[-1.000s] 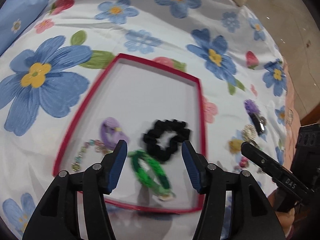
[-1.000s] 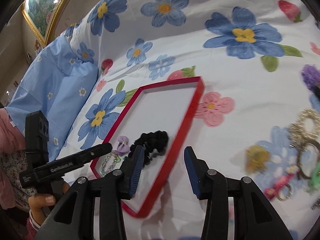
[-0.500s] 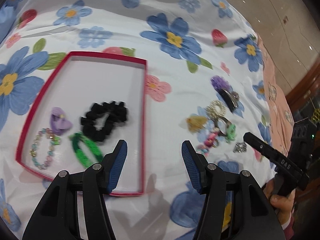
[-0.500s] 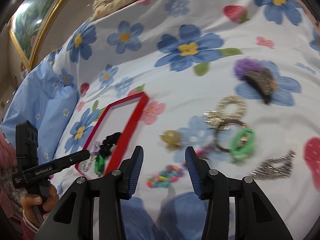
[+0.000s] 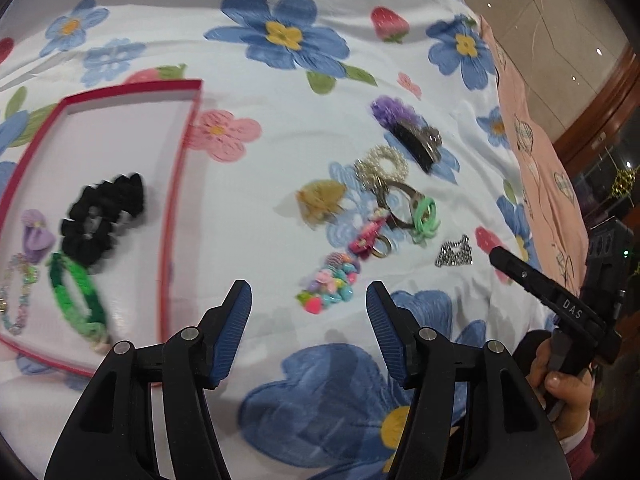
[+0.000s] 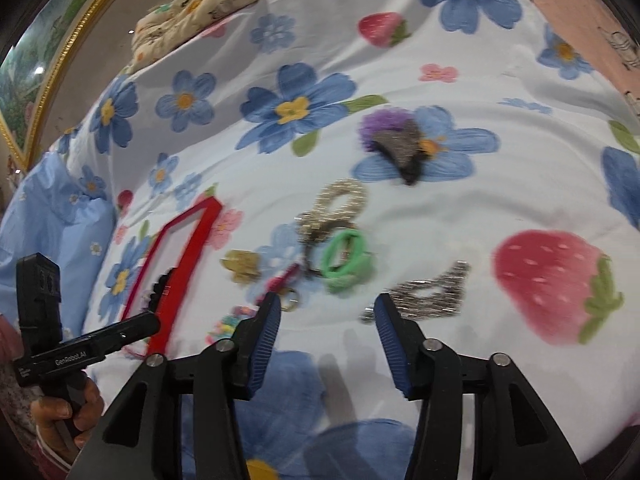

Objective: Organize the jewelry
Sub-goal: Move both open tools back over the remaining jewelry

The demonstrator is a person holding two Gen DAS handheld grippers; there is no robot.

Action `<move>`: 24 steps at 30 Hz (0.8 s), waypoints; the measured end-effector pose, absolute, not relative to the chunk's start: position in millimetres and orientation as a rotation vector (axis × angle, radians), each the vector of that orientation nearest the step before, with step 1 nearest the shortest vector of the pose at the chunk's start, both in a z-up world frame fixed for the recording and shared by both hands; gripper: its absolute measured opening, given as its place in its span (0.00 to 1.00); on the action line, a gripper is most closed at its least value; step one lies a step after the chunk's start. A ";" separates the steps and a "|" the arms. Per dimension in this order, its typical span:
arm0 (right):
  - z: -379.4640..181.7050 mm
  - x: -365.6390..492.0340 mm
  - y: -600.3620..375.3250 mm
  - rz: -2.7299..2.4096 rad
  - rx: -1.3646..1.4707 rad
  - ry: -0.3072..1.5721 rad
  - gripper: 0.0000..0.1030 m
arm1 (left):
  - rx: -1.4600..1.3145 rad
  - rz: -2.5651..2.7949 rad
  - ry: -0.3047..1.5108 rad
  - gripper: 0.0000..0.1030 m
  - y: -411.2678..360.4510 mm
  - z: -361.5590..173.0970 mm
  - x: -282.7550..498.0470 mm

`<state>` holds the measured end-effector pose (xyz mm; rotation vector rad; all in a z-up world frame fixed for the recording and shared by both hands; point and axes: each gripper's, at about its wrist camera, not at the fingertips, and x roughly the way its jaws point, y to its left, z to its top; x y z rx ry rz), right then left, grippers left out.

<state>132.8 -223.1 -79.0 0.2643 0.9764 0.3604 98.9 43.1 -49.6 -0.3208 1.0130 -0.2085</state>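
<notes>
A red tray [image 5: 176, 184] at the left holds a black scrunchie [image 5: 104, 220], a purple flower clip [image 5: 36, 232], a green band [image 5: 76, 300] and a bead bracelet [image 5: 16, 296]. Loose pieces lie on the floral sheet to its right. My left gripper [image 5: 308, 304] hovers above a colourful bead bracelet [image 5: 328, 288], its jaws opening with nothing gripped. My right gripper [image 6: 326, 304] is also opening and empty, just short of a green ring [image 6: 344, 256]. A silver clip [image 6: 424, 292] lies by its right finger. The tray [image 6: 184, 264] shows at the left.
More loose items: a pearl scrunchie [image 5: 382, 166], a yellow clip [image 5: 320, 200], a pink clip [image 5: 366, 236] and a purple-and-black clip [image 6: 400, 140]. A blue pillow [image 6: 52, 220] lies far left and a pink cloth [image 5: 532, 140] at the right edge. A hand [image 5: 560, 380] holds the other gripper.
Both grippers have swung from over the red tray to the loose pile on its right. The right jaws stand wider than before. Nothing was picked up.
</notes>
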 end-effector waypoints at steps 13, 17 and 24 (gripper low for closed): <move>-107.7 145.5 -234.8 0.294 0.107 1.011 0.73 | -0.206 -0.254 1.077 0.66 5.6 -79.7 125.8; -122.0 151.8 -223.9 0.289 0.007 1.027 0.73 | -0.180 -0.254 1.095 0.67 1.0 -91.1 132.2; -134.6 157.8 -215.2 0.249 -0.059 1.004 0.64 | -0.138 -0.260 1.066 0.56 -2.9 -94.5 132.7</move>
